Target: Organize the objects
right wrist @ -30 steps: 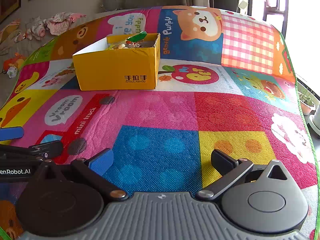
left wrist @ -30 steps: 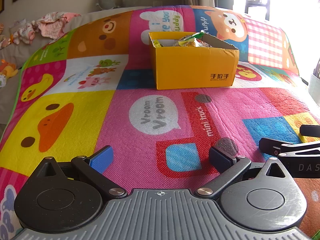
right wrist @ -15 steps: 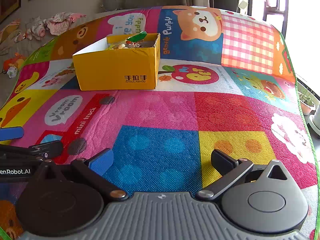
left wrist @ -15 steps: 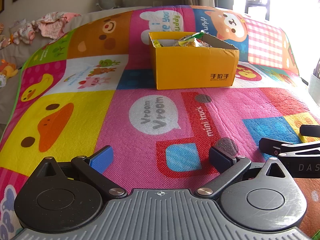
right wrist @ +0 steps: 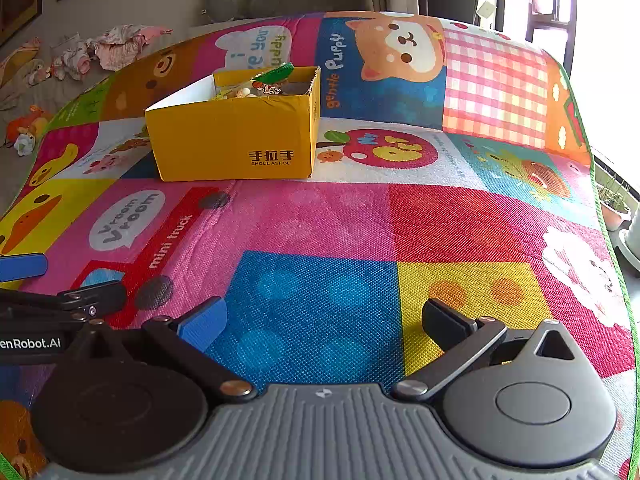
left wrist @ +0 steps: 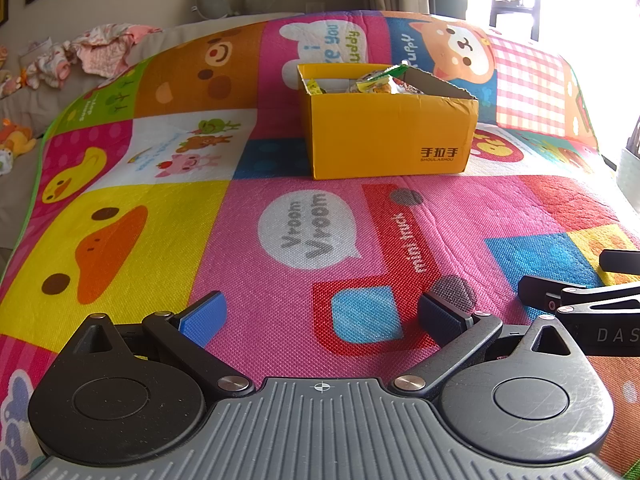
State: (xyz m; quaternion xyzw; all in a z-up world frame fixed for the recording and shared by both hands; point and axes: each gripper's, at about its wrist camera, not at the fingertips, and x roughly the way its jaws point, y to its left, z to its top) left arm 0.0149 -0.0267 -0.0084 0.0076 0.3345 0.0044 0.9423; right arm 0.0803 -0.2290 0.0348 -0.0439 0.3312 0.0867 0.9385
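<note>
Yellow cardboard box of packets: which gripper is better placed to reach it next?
Left, marginally. The yellow cardboard box sits almost straight ahead of the open left gripper; from the open right gripper it lies off to the left.

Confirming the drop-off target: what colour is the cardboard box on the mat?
Yellow-orange box, with dark printed lettering; clearest in the right wrist view.

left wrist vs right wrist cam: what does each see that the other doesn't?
Only the left wrist view: the yellow duck-face panel in full, and the right gripper entering from the right edge.

Only the right wrist view: the potted plant beyond the mat's right edge, the white sheep panel, and the left gripper entering from the left edge.

Both: the yellow box holding packets, the patchwork play mat, the clothes pile at the back, and each gripper's own jaws open and empty.
</note>
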